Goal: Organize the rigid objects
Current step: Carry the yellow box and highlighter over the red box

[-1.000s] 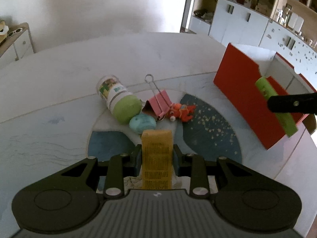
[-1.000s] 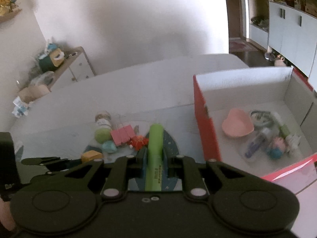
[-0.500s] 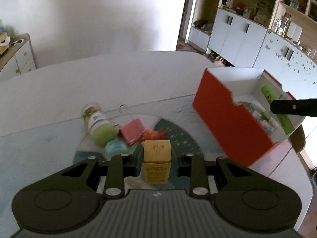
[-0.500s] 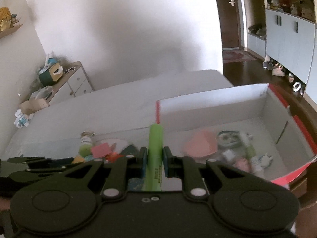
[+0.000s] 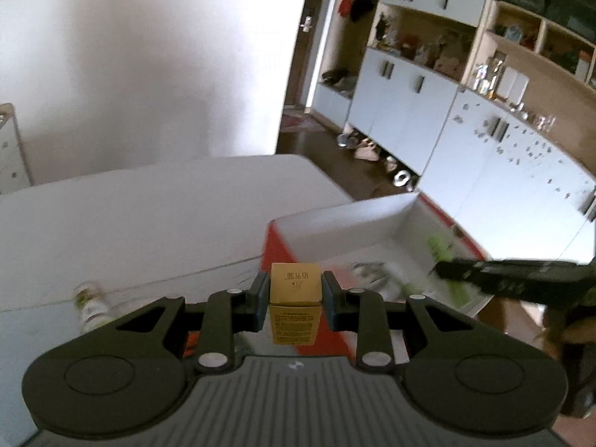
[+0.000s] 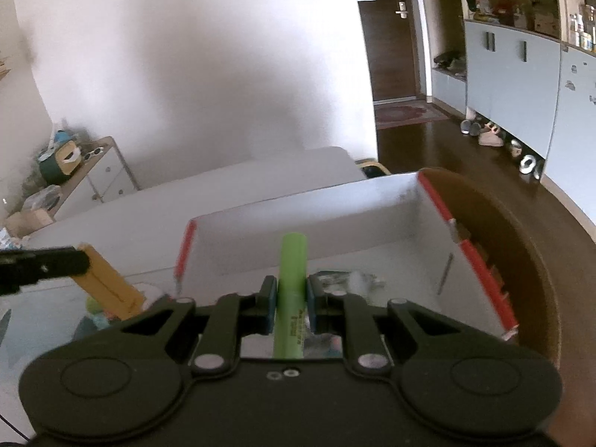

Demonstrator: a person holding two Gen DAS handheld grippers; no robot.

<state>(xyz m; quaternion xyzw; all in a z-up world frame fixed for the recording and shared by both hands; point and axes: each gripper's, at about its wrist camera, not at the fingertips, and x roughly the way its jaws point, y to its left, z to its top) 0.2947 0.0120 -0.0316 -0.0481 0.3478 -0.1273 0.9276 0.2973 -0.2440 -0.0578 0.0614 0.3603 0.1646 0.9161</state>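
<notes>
My left gripper [image 5: 296, 290] is shut on a small yellow carton [image 5: 295, 303], held in the air by the near left corner of the red box [image 5: 283, 257] with white inner walls. My right gripper [image 6: 291, 298] is shut on a green highlighter [image 6: 292, 279] that points forward over the box's [image 6: 480, 260] inside. In the right wrist view the yellow carton [image 6: 108, 287] shows at the left, clamped in the left gripper's black finger. In the left wrist view the highlighter [image 5: 441, 246] appears blurred over the box's right part. Several small items lie blurred on the box floor.
A green-capped bottle [image 5: 89, 303] and other small items remain on the white table [image 5: 149, 201] at the left, half hidden by my grippers. The box stands at the table's right end, with dark floor, white cabinets [image 5: 409, 104] and shoes beyond. A drawer unit [image 6: 100, 175] stands by the far wall.
Both grippers moved right from the pile of small items to the red box. The left one rose with the yellow carton; the right one now holds the highlighter over the box's inside.
</notes>
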